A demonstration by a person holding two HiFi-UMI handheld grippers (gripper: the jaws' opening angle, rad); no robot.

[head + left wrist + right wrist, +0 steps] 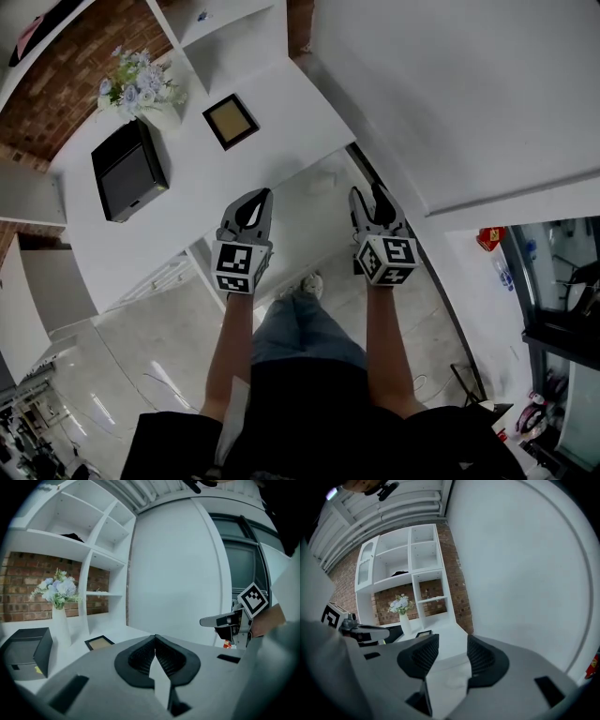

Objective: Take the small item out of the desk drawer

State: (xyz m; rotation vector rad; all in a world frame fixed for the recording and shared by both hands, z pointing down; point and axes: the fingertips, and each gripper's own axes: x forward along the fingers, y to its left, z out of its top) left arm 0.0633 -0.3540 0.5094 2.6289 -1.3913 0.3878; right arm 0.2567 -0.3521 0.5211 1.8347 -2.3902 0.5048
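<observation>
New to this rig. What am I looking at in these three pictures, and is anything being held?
There is no robot: a person holds a two-jaw tool in each hand. The head view looks down from a camera on the person's head; the other two views look along each tool's jaws. The left hand-held gripper is shut and empty; the right hand-held gripper is open and empty. Both hover by the edge of the white desk, which carries a black box, a white vase of pale flowers and a small dark picture frame.

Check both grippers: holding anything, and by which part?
Nothing is held. The left gripper has its jaws together with nothing between them; the right gripper has its jaws apart and empty.
</observation>
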